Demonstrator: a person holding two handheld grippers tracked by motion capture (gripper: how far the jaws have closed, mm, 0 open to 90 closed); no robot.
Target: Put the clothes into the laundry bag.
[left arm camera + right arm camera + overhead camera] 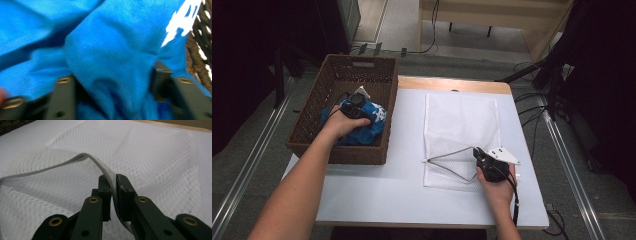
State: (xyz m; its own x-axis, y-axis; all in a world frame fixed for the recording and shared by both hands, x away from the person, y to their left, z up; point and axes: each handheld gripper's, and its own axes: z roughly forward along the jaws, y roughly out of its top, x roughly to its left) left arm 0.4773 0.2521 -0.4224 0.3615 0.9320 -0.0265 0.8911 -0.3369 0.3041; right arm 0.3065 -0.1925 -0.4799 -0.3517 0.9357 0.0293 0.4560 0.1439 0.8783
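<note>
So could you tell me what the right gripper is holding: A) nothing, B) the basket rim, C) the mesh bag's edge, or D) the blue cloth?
C: in the right gripper view, the right gripper has its jaws shut on the zip edge of the mesh bag, lifting it open on the table.

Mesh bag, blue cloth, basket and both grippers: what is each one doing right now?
Mesh bag: flat on the table, mouth pulled open.
Blue cloth: crumpled in the basket.
Basket: upright, holds the cloth.
Left gripper: jaws apart around a cloth fold.
Right gripper: shut on the bag's edge.
</note>
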